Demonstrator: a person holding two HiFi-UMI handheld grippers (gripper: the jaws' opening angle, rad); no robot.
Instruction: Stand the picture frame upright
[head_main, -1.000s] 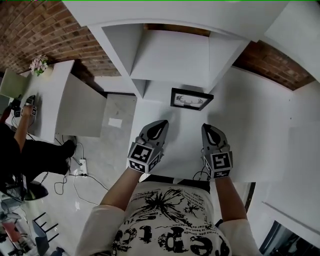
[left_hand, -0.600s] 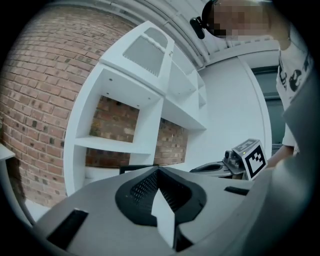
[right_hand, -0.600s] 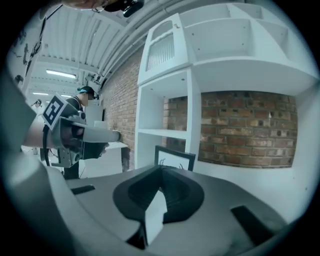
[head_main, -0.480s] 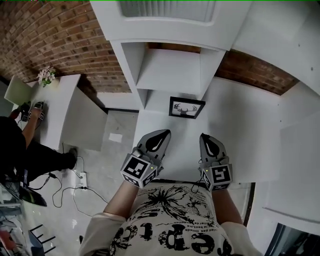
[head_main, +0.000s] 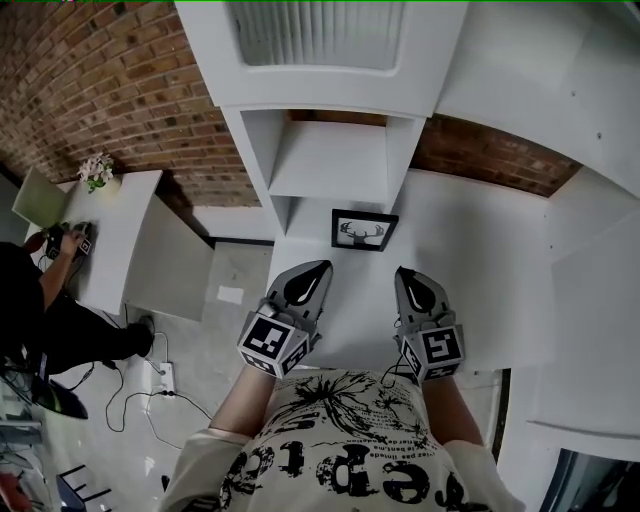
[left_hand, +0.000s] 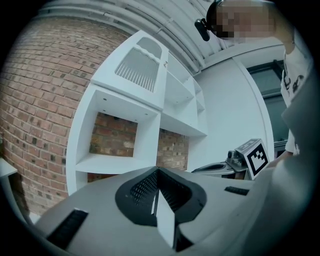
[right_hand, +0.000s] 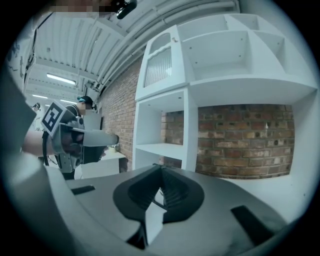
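Plainly, the frame (head_main: 364, 230) lies at 12 o'clock from both grippers, on the white desk (head_main: 480, 260) at the foot of the shelf unit (head_main: 340, 160), touching neither. Its centre falls between the left gripper (head_main: 316, 270) and right gripper (head_main: 404, 274), abt equally near each. It looks flat, face up, w/ long axis 9 to 3. The deer's antlers point to 12, so the top edge is by the shelves and the bottom edge twd the person. Both grippers have jaws pressed together w/ nothing in them, and neither gripper view shows the frame
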